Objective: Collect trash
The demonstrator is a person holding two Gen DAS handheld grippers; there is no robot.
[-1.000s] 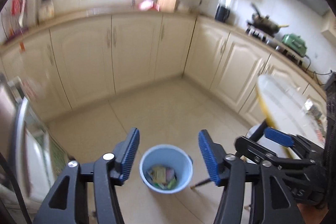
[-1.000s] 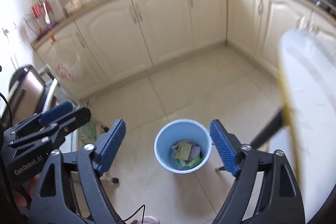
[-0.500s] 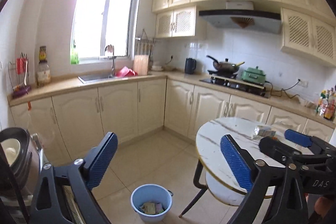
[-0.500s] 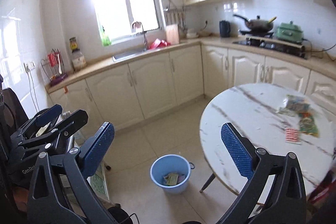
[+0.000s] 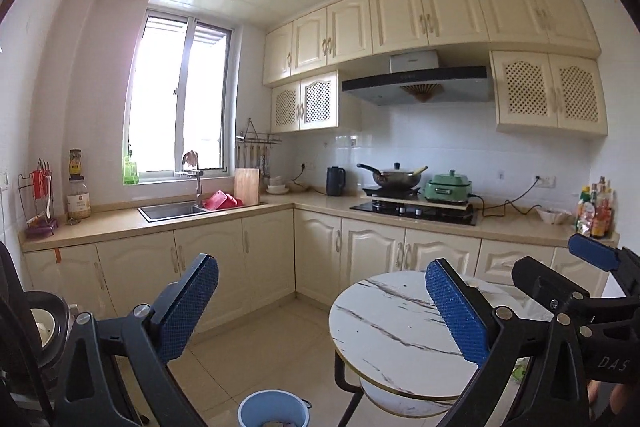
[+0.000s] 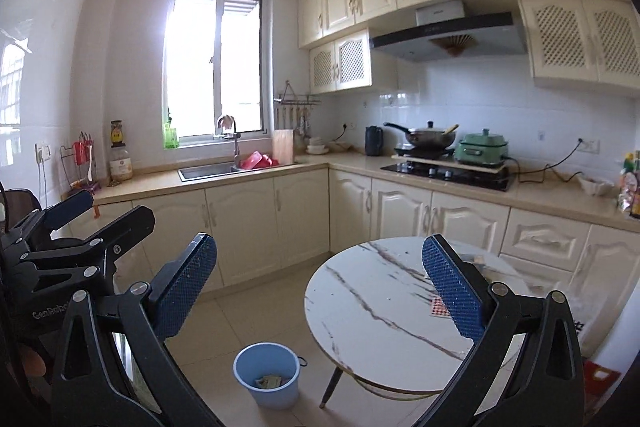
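A blue bucket (image 5: 274,409) (image 6: 267,373) stands on the floor left of a round marble table (image 5: 392,327) (image 6: 372,299), with wrappers (image 6: 270,382) lying in its bottom. A red-checked wrapper (image 6: 439,307) rests on the table, partly hidden behind my right finger. My left gripper (image 5: 320,263) points across the kitchen, its jaws opening, with nothing between them. My right gripper (image 6: 318,241) is open and holds nothing, high above the bucket and the table's near edge. The left gripper's fingers (image 6: 70,207) show at the left of the right wrist view.
Cream cabinets and a counter (image 5: 120,223) run along two walls, with a sink (image 5: 172,211), a wok on the stove (image 5: 396,179) and a green cooker (image 5: 448,187). A rice cooker (image 5: 44,323) sits close at the left. A white stool (image 5: 400,401) is under the table.
Both grippers rose and tilted up from looking down into the bucket to looking level across the kitchen. Both sets of jaws spread wider. The bucket slid to the bottom of both views.
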